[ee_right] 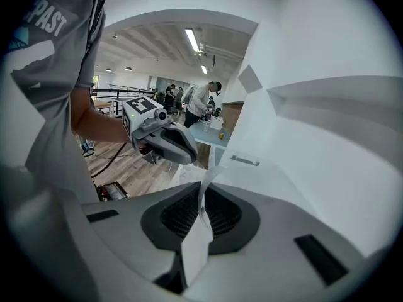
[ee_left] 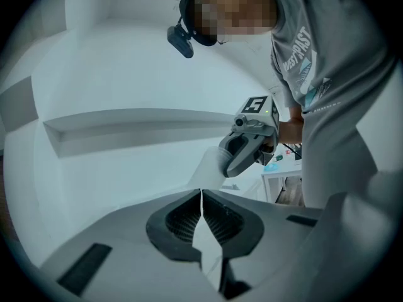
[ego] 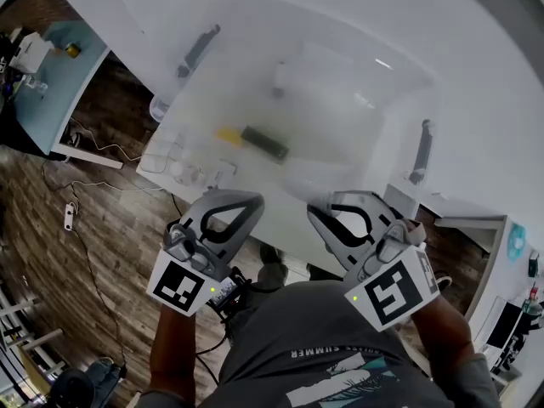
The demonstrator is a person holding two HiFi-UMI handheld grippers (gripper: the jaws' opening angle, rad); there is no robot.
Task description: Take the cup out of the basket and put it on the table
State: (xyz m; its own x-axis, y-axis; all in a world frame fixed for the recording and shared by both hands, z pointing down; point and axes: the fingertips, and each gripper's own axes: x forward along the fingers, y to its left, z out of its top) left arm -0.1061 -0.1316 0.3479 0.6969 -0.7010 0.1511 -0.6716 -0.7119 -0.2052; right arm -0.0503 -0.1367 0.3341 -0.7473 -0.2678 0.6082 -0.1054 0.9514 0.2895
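A see-through basket (ego: 163, 153) sits at the table's left front corner, with clear glassware (ego: 184, 170) in it; I cannot make out a single cup. My left gripper (ego: 253, 199) hangs shut just off the table's front edge, to the right of the basket, with nothing between its jaws. My right gripper (ego: 316, 208) hovers beside it, also shut and holding nothing. Each gripper view shows its own closed jaws, left gripper (ee_left: 201, 194) and right gripper (ee_right: 203, 189), with the other gripper facing it: right gripper (ee_left: 230, 167), left gripper (ee_right: 187, 156).
On the white table (ego: 340, 100) lie a yellow and dark flat object (ego: 253, 140) and a small white object (ego: 280, 78). Two grey handled tools (ego: 196, 52) (ego: 421, 151) lie at the left and right. Cables (ego: 85, 185) run over the wooden floor on the left.
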